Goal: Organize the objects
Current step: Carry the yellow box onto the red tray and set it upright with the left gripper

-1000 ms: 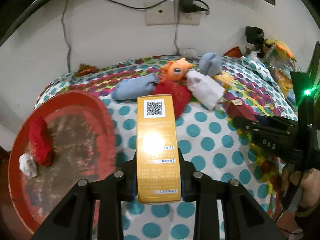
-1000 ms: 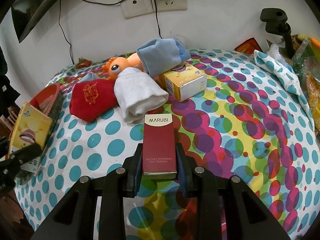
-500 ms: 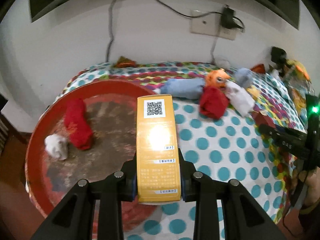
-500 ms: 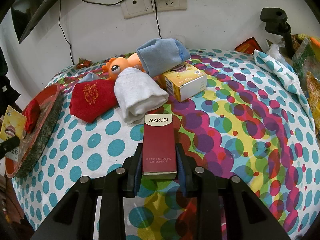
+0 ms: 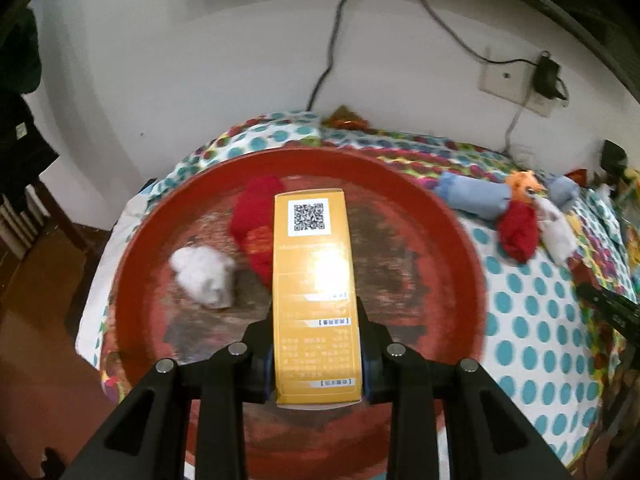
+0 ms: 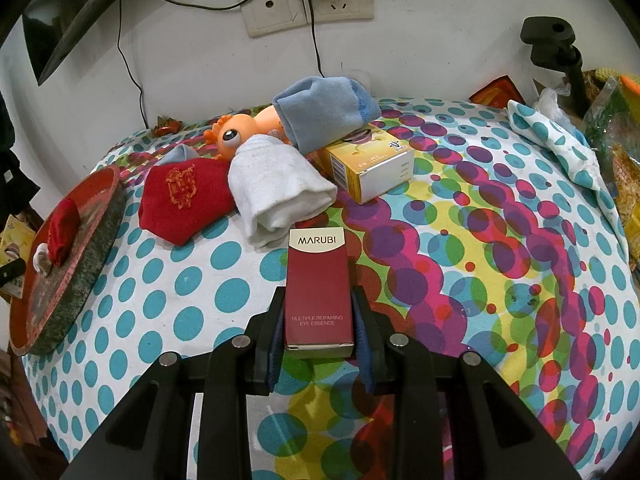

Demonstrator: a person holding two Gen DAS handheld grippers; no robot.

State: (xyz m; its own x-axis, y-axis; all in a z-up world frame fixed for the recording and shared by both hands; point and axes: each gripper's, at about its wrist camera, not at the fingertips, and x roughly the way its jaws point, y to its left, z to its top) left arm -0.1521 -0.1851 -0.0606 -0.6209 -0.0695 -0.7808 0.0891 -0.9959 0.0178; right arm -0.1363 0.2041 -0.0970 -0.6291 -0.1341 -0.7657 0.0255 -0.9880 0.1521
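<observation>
A cluttered polka-dot desk [image 6: 460,240] filled both views. At the centre of the right wrist frame lay a rolled white sock [image 6: 276,188], a red sock [image 6: 184,200] to its left, a blue sock [image 6: 324,114] resting on an orange fish toy [image 6: 240,132] behind it, and a small yellow box [image 6: 368,166] just right of the white sock; wall sockets [image 6: 308,4] with plugged cables sat at the top and a black clamp stand [image 6: 560,52] at upper right. The right tool [image 6: 320,320] pinched a dark red MARUBI box [image 6: 318,288] low in the frame, above the desk and just in front of the white sock. That view caught the red tray [image 6: 80,272] only edge-on at the far left. The left wrist view looked down into the tray [image 5: 440,232], showing a rolled red sock [image 5: 252,216] and a small white sock [image 5: 204,272] lying close together in it on its worn bottom. The left tool [image 5: 318,344] gripped a tall yellow box [image 5: 314,292] with a QR code at its top end, held over the tray's middle and hiding part of the red sock. At the right of that frame, a second blue sock [image 5: 472,200] lay just outside the tray rim.
</observation>
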